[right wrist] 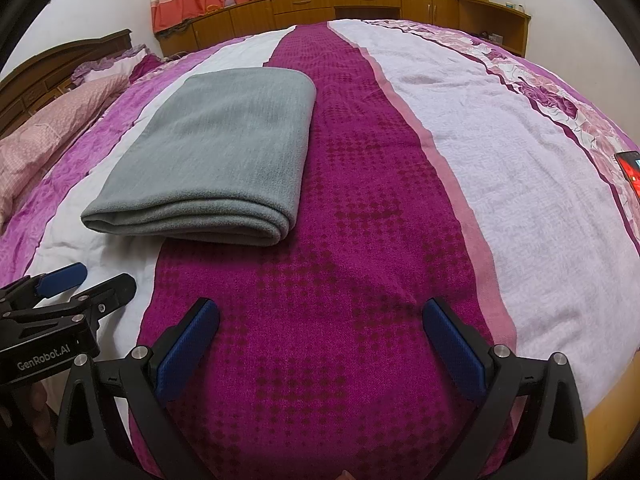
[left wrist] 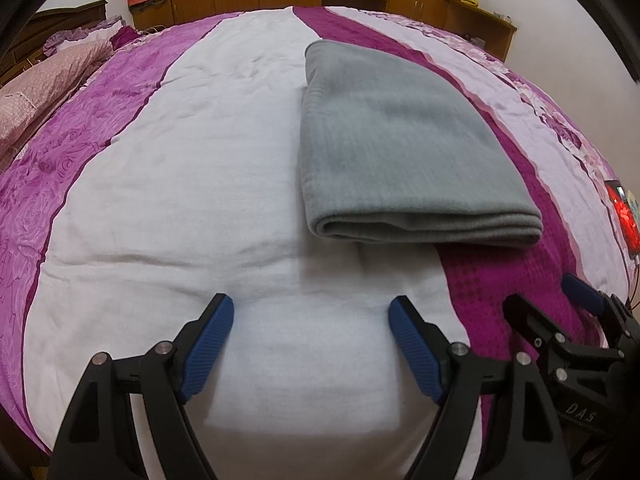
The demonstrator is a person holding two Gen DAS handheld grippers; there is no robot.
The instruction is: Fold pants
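Note:
The grey pants (left wrist: 396, 148) lie folded into a thick rectangle on the bed, folded edge toward me; they also show in the right wrist view (right wrist: 224, 152). My left gripper (left wrist: 311, 312) is open and empty, above the white stripe of the bedspread, short of the pants and to their left. My right gripper (right wrist: 321, 316) is open and empty over the magenta stripe, to the right of the pants. Each gripper shows at the edge of the other's view: the right one (left wrist: 560, 304) and the left one (right wrist: 96, 280).
The bed (right wrist: 500, 184) has a striped white, magenta and floral purple cover. Pink pillows (left wrist: 44, 80) lie at the headboard on the left. A lit phone (right wrist: 632, 168) lies near the right edge. Wooden cabinets (right wrist: 360, 4) and curtains stand behind.

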